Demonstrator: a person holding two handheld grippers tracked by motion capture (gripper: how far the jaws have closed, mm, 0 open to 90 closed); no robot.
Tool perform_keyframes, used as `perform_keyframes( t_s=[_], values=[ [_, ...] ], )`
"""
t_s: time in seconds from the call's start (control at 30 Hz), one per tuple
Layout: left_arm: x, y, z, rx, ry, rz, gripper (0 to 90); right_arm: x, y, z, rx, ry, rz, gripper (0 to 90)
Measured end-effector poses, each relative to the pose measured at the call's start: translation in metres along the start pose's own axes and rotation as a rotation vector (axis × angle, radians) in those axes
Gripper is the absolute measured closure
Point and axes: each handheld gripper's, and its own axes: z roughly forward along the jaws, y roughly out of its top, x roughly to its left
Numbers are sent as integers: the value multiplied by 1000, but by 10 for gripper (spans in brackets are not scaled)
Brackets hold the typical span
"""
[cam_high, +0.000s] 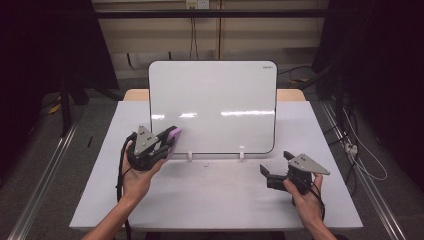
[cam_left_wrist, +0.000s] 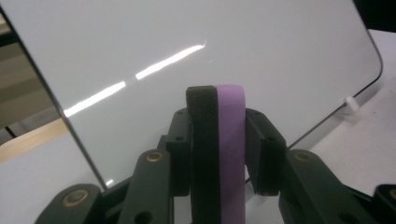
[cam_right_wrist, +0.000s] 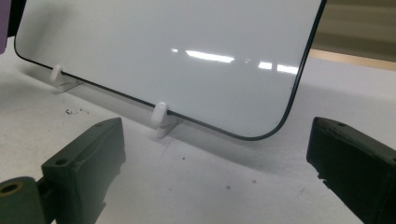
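Observation:
A white board (cam_high: 212, 105) with a thin black rim leans upright on two small white feet (cam_high: 241, 156) at the middle of the table. My left gripper (cam_high: 170, 139) is at the board's lower left corner, shut on a purple eraser with a black felt side (cam_left_wrist: 218, 154). The eraser (cam_high: 173, 136) is close to the board's left edge; contact cannot be told. My right gripper (cam_high: 274, 166) hovers over the table below the board's lower right corner, open, with nothing between its jaws. In the right gripper view the board (cam_right_wrist: 168, 51) and one white foot (cam_right_wrist: 160, 116) lie ahead.
The white table (cam_high: 215, 195) ends at a front edge near the forearms. A wooden strip (cam_high: 137, 94) shows behind the board. Metal rails (cam_high: 45, 175) run along the floor on both sides, and cables (cam_high: 360, 155) lie on the floor at the right.

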Motion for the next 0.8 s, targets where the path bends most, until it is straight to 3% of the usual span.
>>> perform_keyframes(
  t_s=[0.07,0.23,0.5,0.8],
  values=[
    [3,-4,1,-4,24,-11,659,-1,-1,-1,-1,-15,4,43],
    [8,-6,5,39,62,-10,660,-1,-3,-1,4,-7,5,41],
    [7,-4,8,82,133,52,660,2,-3,0,5,2,1,41],
    [14,2,26,130,157,66,659,1,-3,1,7,9,11,41]
  ],
)
